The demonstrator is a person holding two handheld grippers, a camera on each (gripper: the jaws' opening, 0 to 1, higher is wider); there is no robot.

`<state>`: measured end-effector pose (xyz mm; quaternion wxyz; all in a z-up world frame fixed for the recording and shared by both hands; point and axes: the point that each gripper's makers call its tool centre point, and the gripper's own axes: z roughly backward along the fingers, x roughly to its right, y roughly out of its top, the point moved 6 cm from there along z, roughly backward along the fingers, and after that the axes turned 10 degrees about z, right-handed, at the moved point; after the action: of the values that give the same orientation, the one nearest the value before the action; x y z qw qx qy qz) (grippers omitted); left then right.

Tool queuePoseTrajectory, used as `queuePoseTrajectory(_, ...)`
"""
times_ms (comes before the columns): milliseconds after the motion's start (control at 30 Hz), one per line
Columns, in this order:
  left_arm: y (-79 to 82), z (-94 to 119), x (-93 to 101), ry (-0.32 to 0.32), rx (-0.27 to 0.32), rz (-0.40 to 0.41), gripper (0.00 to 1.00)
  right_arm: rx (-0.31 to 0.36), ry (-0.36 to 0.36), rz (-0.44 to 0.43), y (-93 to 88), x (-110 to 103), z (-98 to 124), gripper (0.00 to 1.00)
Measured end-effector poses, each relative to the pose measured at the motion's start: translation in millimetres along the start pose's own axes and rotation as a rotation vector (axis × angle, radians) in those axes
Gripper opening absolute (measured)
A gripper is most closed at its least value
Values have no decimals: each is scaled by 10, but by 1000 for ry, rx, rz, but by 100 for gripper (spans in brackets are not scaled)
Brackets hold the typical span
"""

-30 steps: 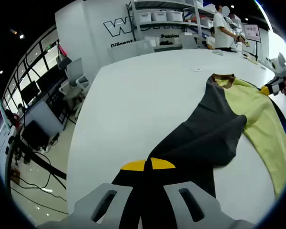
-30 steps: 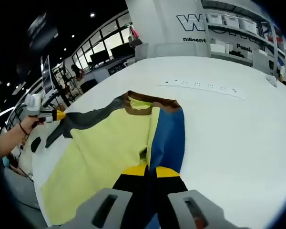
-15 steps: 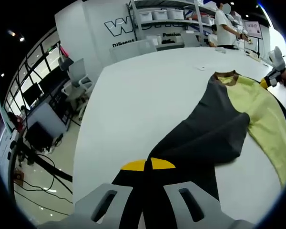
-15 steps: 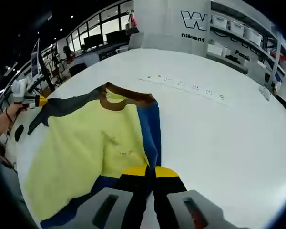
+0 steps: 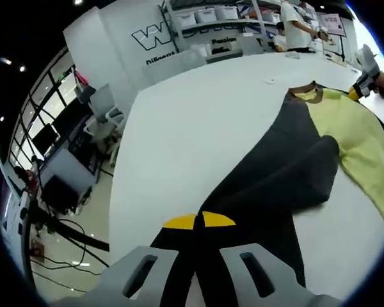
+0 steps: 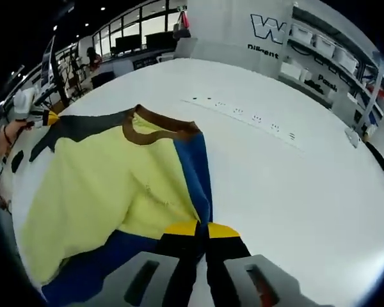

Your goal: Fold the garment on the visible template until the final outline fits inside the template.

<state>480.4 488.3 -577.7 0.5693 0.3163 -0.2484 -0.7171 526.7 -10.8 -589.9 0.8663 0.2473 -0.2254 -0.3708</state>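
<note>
The left gripper (image 5: 199,220) has its jaws clamped on the dark grey sleeve (image 5: 288,173) of a colour-blocked sweatshirt (image 6: 109,185) that lies spread on the white table (image 5: 192,134). The yellow body panel (image 5: 358,137) lies beyond the sleeve, toward the brown collar (image 5: 307,94). The right gripper (image 6: 198,229) has its jaws closed on the blue sleeve (image 6: 195,173) at the other side of the yellow front.

The cloth looks soft and light. It drapes and wrinkles wherever it is lifted, so it should be held at the sleeve ends or hem corners and kept taut while folding inward.

No template outline can be made out.

On the far wall (image 5: 118,38), large letters begin "W", with smaller words starting "Diligen" beneath; the rest is unreadable.
</note>
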Motion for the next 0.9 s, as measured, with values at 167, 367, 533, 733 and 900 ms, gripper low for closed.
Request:
queuePoseTrajectory(167, -10, 21, 8, 0, 7, -6, 1, 24, -28, 5, 38, 50, 56, 5)
queuePoseTrajectory(367, 23, 194, 36, -4, 24, 29, 9, 105, -51, -56, 120, 105, 296, 14)
queuePoseTrajectory(533, 118, 430, 299, -81, 78, 40, 10, 112, -42, -48, 128, 7, 369, 13)
queuePoseTrajectory(733, 100, 642, 629, -156, 108, 12, 10, 124, -26, -21, 141, -141, 398, 12)
queuePoseTrajectory(900, 48, 761, 817, -207, 112, 33, 11, 126, -17, -24, 125, -201, 408, 12)
